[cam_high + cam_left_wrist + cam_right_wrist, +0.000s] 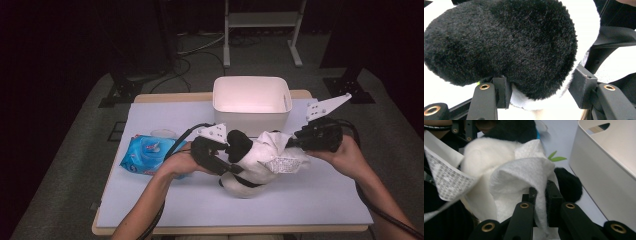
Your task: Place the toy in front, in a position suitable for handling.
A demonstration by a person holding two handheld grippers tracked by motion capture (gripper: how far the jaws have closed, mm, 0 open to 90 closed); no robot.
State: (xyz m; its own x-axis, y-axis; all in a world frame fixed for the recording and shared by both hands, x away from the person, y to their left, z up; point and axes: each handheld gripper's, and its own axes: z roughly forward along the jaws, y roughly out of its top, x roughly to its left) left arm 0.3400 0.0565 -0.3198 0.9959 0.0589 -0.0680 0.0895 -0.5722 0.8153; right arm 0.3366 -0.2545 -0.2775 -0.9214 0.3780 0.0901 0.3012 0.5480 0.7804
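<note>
The plush panda (252, 167) lies mid-worktop (310, 200), in front of the bin (251, 97). The left gripper (540, 93) grasps its black limb; the right gripper (539, 195) is clenched on a white wipe (524, 177) laid against the white fur. Wiping seems under way, with much fur likely left. The wipe pack (145, 154) sits left, partly behind the forearm. The panda's face is hidden.

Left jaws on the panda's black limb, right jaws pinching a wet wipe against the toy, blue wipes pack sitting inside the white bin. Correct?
One thing is off: the blue wipes pack lies on the table left of the plush panda, not in the white bin, as the high view shows. The left gripper on the black limb and the right gripper pinching the wet wipe are correct.
</note>
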